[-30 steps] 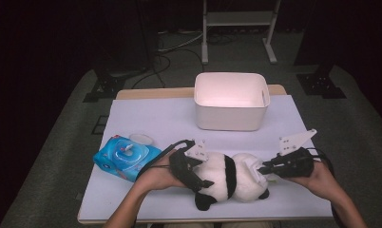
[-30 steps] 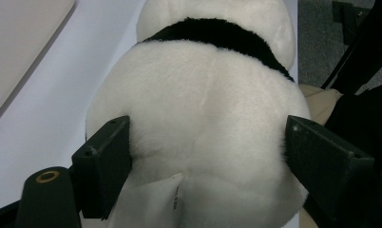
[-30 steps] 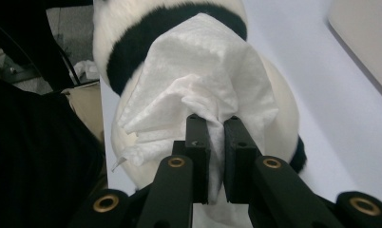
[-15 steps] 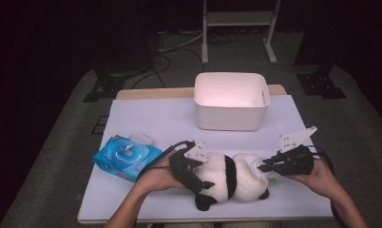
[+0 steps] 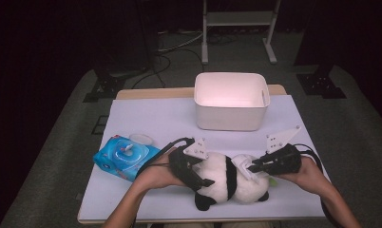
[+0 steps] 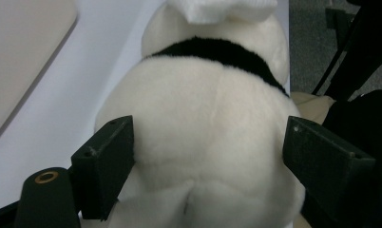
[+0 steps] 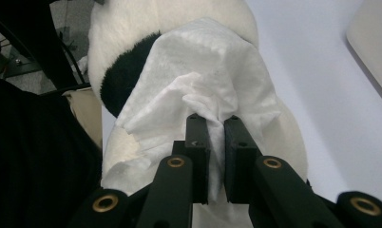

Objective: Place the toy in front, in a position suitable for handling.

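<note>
Gripper on our left (image 5: 191, 167) clamps the plush panda's (image 5: 227, 178) rounded white body at the desk's (image 5: 156, 118) near edge; our right gripper (image 5: 255, 167) pinches a crinkled white wipe (image 7: 203, 80) draped over it.

Table (image 5: 146, 121) with a white top, wooden edge showing along the far side. Grey floor (image 5: 51, 156) around it. On the table: white bin (image 5: 231, 102) at the far middle, upright, open top. Blue wipes pack (image 5: 125, 157) near the left edge, lying flat, its lid flipped open. Plush panda (image 5: 227, 183) lies on its side at the near middle, right of the pack and well apart from the bin, black legs toward the near edge. A white wipe (image 5: 243, 167) lies on the panda, not on the table. Bare top between bin and panda, and at the far left.
</note>
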`<state>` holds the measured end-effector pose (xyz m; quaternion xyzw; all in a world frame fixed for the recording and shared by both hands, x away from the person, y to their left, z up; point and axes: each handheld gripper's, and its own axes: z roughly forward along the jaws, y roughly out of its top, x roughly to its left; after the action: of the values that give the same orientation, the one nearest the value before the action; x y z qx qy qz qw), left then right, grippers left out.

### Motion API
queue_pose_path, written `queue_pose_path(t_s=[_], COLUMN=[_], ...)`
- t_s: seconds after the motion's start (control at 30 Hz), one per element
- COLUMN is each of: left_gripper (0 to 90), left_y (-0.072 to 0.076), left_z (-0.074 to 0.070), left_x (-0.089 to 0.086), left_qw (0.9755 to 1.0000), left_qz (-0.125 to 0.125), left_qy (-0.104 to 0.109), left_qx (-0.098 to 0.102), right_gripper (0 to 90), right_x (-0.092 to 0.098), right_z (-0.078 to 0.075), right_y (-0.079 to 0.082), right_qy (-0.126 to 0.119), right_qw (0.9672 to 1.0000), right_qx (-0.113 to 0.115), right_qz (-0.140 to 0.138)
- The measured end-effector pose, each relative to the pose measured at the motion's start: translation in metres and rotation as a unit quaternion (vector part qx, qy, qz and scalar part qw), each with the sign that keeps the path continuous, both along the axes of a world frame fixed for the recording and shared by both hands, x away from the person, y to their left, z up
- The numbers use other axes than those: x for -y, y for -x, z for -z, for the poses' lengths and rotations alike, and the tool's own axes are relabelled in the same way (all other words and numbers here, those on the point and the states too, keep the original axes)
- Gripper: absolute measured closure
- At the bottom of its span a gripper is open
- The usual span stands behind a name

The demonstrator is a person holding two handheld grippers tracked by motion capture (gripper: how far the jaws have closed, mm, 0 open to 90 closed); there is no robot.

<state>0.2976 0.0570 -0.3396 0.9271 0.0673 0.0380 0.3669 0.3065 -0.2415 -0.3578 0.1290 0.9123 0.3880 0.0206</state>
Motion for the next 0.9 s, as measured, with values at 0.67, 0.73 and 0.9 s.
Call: queue_pose_path(t_s=[0.67, 0.73, 0.9], left_gripper=[20.5, 20.5, 20.5], left_y=[0.006, 0.006, 0.005], left_z=[0.009, 0.009, 0.01], left_x=[0.007, 0.006, 0.006], left_qw=[0.9999, 0.9999, 1.0], left_qz=[0.007, 0.006, 0.004], left_qy=[-0.007, -0.003, 0.004], left_qx=[0.013, 0.011, 0.006], right_gripper=[81.5, 81.5, 81.5], right_x=[-0.04, -0.037, -0.018], right_z=[-0.015, -0.015, -0.014], right_y=[-0.021, -0.025, -0.027], right_qy=[0.035, 0.036, 0.026], right_qw=[0.999, 0.999, 0.9995], right_qx=[-0.002, -0.005, -0.014], right_qz=[-0.029, -0.026, -0.006])
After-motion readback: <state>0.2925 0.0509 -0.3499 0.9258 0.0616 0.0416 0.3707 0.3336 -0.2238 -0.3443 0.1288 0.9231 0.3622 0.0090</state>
